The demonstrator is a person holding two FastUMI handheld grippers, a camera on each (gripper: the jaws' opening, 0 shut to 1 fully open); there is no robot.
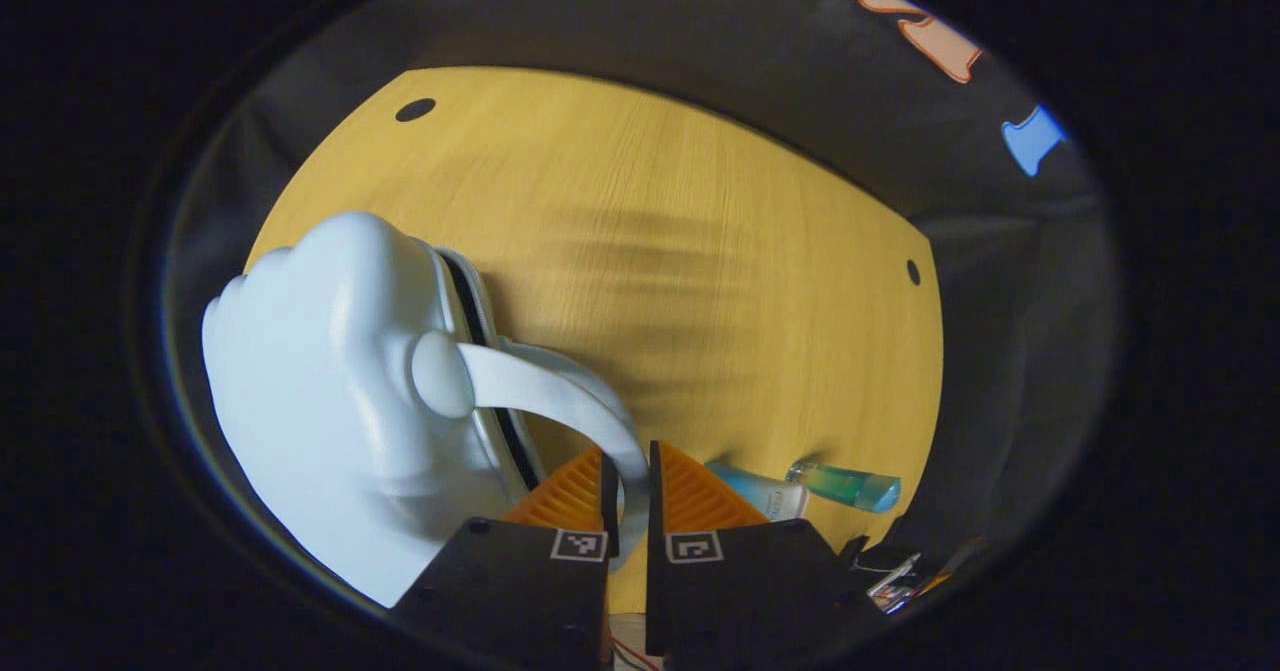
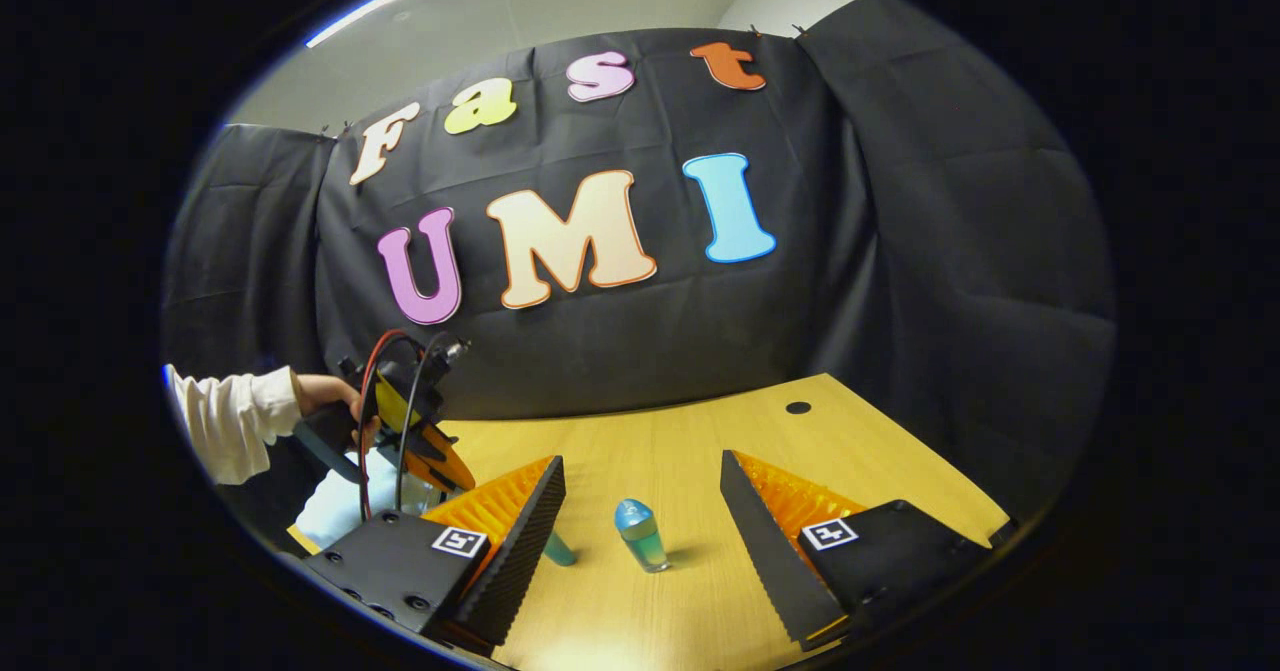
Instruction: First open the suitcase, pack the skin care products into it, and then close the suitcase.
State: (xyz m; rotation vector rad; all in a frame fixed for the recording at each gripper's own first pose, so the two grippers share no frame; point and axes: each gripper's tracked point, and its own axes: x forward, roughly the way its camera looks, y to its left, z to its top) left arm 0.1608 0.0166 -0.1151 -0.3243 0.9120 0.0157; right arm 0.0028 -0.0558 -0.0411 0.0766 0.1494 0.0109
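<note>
Left claw (image 1: 628, 491) pinching suitcase handle (image 1: 560, 396), yellow wooden table (image 1: 700, 281)

pale blue suitcase (image 1: 330, 401), yellow wood-grain table (image 1: 650, 251), blue-green bottle (image 2: 641, 535), white sleeve (image 2: 232, 421), black cloth wall (image 2: 900, 281).

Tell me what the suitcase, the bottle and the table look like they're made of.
Suitcase: likely hard moulded plastic, pale and smooth, with soft highlights on its rounded shell. Bottle: probably clear plastic or glass, since blue-green liquid shows through. Table: wood or wood-look laminate, matte, with fine straight grain lines.
</note>
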